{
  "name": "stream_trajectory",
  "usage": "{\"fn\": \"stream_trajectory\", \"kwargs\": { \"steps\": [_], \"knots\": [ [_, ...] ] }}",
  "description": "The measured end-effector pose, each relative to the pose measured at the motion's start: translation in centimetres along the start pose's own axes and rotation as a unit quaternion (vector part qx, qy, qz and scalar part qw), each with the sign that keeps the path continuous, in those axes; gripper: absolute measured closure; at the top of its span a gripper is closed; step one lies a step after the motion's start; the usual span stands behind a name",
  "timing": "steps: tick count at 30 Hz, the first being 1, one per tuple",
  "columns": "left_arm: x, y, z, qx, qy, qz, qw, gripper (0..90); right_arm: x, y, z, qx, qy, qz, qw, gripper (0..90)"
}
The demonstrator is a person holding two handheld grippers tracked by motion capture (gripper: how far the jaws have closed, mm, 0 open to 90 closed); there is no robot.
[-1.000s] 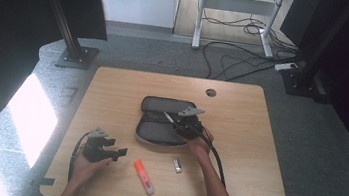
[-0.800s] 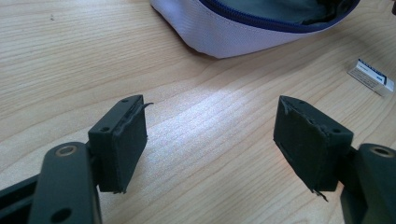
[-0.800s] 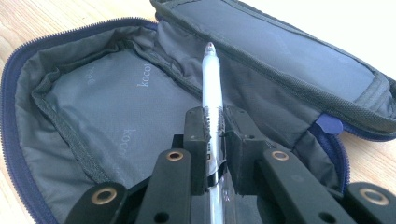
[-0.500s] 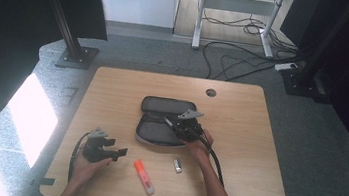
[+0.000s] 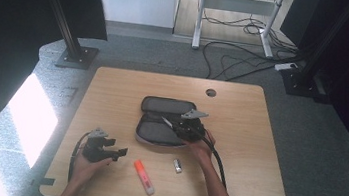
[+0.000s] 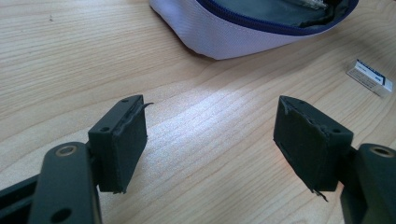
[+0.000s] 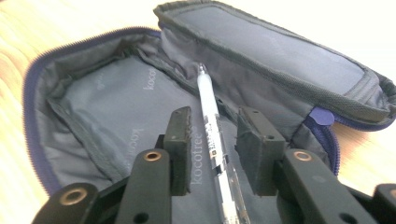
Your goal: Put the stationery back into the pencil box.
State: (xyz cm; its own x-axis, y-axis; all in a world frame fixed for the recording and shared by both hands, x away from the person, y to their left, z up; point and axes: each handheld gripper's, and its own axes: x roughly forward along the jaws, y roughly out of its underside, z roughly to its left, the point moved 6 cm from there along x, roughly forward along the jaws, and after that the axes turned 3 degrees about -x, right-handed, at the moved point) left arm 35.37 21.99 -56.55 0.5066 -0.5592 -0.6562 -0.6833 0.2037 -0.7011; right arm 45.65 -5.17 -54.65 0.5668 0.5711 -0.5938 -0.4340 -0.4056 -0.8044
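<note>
A dark grey pencil case (image 5: pixel 161 107) lies unzipped in the middle of the table, its lid flap folded back. In the right gripper view a clear white pen (image 7: pixel 208 112) lies on the case's grey lining (image 7: pixel 107 107). My right gripper (image 7: pixel 215 133) straddles the pen. Its jaws have just been opening, and a gap shows on each side of the pen, so the pads do not press it. From above, the right gripper (image 5: pixel 173 124) reaches over the case from the right. My left gripper (image 5: pixel 116 152) rests near the front left, open wide over bare wood (image 6: pixel 210 107).
An orange highlighter (image 5: pixel 144 177) lies near the front edge between the hands. A small white eraser (image 5: pixel 177 166) lies to its right and also appears as the eraser (image 6: pixel 371 77) in the left gripper view. A cable hole (image 5: pixel 211 92) sits at the back of the table (image 5: pixel 113 90).
The right gripper has edged slightly toward the near side over the case. The left hand and the loose items have stayed where they were.
</note>
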Motion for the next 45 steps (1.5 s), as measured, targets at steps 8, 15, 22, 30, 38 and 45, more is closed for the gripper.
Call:
{"fn": "stream_trajectory", "kwargs": {
  "steps": [8,15,22,30,38,45],
  "knots": [
    [0.0,0.0,0.0,0.000,0.000,0.000,1.0000,26.4,-1.6,-0.2,0.4,0.010,-0.009,-0.024,0.9996,63.4],
    [0.1,0.0,0.0,-0.001,0.001,0.000,1.0000,26.3,-2.5,0.3,0.6,0.017,-0.011,-0.031,0.9993,60.9],
    [0.1,0.0,-0.1,-0.002,0.003,0.000,1.0000,26.4,-3.2,0.6,0.5,0.021,-0.008,-0.040,0.9989,59.8],
    [0.0,0.0,-0.1,-0.002,0.003,0.000,1.0000,26.4,-4.1,1.1,0.6,0.026,-0.008,-0.045,0.9986,57.3],
    [0.1,0.0,-0.2,-0.002,0.003,-0.001,1.0000,26.3,-5.2,2.0,1.0,0.034,-0.011,-0.057,0.9977,56.4],
    [0.1,0.0,-0.2,-0.001,0.002,0.001,1.0000,26.3,-6.3,3.2,1.3,0.041,-0.009,-0.060,0.9973,55.9]
  ]
}}
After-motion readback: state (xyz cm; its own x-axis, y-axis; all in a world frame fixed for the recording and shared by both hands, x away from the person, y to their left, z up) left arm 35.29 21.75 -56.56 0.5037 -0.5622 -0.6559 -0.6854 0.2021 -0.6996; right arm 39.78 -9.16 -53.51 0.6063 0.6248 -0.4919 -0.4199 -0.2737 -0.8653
